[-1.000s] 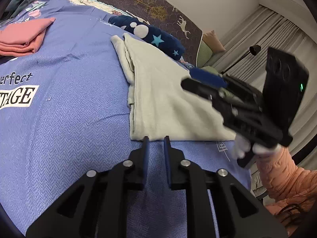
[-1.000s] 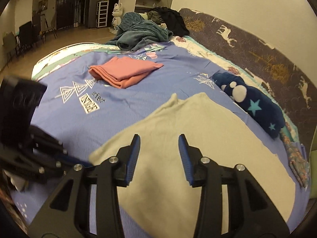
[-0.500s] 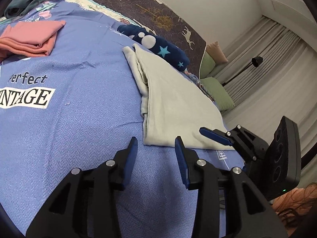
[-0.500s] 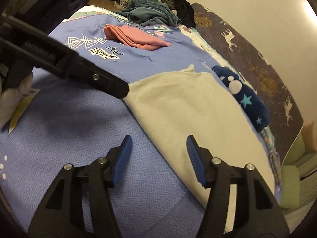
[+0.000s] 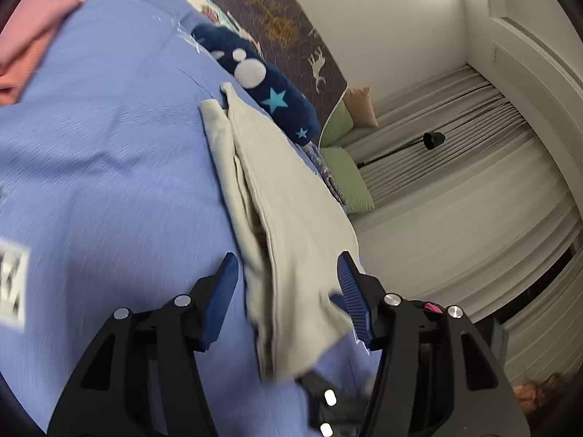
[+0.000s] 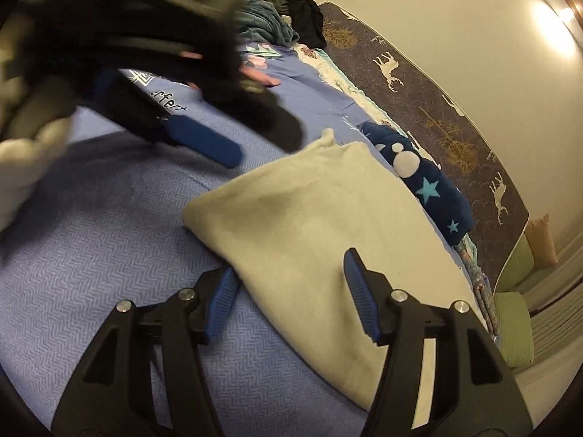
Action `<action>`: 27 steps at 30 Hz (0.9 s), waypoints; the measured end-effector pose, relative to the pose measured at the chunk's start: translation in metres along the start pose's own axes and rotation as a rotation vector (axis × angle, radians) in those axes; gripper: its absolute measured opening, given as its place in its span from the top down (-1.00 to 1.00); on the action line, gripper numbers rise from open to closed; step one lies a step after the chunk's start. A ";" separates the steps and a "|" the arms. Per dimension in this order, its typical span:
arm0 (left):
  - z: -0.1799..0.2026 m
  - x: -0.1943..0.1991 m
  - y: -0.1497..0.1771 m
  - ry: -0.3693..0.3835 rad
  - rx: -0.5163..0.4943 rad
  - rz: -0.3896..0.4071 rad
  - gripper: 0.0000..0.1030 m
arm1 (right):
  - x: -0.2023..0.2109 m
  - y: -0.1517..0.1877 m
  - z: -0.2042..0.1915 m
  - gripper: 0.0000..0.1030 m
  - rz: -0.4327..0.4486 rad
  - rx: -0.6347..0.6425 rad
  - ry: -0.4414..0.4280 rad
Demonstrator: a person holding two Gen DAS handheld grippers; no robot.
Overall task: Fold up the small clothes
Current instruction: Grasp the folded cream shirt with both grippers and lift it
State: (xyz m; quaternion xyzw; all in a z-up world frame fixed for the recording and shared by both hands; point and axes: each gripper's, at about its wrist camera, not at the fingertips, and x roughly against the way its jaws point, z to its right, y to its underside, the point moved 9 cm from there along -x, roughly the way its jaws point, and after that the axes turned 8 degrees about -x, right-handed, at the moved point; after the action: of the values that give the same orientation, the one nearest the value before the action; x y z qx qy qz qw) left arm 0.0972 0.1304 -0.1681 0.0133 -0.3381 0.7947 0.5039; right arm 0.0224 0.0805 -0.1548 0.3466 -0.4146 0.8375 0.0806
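Pale cream knit, a half-folded small garment (image 6: 320, 233), lying flat on the blue bedspread (image 6: 91, 262) beside a navy star-print fleece (image 6: 430, 182), its near edge between both sets of open pads. Left gripper (image 5: 288, 291) jaws opening over the layered near corner, right gripper (image 6: 291, 295) wide astride the near edge, neither pinching cloth yet. Likely trouble: catching only the top layer or snagging bedspread along with it, thanks to loose overlapping edges, leaving a skewed fold.
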 end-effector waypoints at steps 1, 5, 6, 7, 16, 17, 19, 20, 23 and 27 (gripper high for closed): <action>-0.003 -0.012 -0.010 0.006 -0.005 -0.022 -0.11 | 0.002 0.002 0.001 -0.15 -0.007 -0.011 -0.008; -0.005 -0.047 -0.038 0.013 -0.032 -0.075 -0.11 | 0.002 0.005 0.002 -0.15 -0.014 -0.014 0.003; -0.006 -0.054 -0.043 0.011 -0.031 -0.081 -0.11 | 0.000 0.003 0.001 -0.15 -0.013 -0.015 0.008; -0.007 -0.062 -0.050 0.017 -0.036 -0.087 -0.11 | -0.001 0.002 0.000 -0.15 -0.013 -0.020 0.009; -0.015 -0.086 -0.079 0.068 -0.027 -0.086 0.18 | -0.020 -0.016 -0.001 -0.22 0.003 -0.038 0.064; -0.019 -0.089 -0.077 0.030 -0.023 -0.099 0.34 | -0.021 -0.017 -0.001 -0.18 0.012 -0.037 0.072; -0.032 -0.094 -0.074 -0.011 0.033 -0.127 0.83 | -0.023 -0.020 0.000 -0.14 0.026 -0.039 0.090; -0.034 -0.096 -0.075 0.009 0.062 -0.128 0.84 | -0.024 -0.022 -0.001 -0.05 0.029 -0.034 0.096; -0.028 -0.098 -0.077 0.003 0.044 -0.136 0.87 | -0.026 -0.024 -0.005 0.25 0.037 0.005 0.110; -0.019 -0.100 -0.082 0.000 0.051 -0.136 0.87 | -0.025 -0.027 0.001 0.81 0.039 -0.029 0.073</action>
State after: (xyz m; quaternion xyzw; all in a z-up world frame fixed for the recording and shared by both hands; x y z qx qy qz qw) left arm 0.2190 0.0835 -0.1757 0.0490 -0.3162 0.7671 0.5560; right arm 0.0535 0.1008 -0.1532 0.3065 -0.4303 0.8448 0.0847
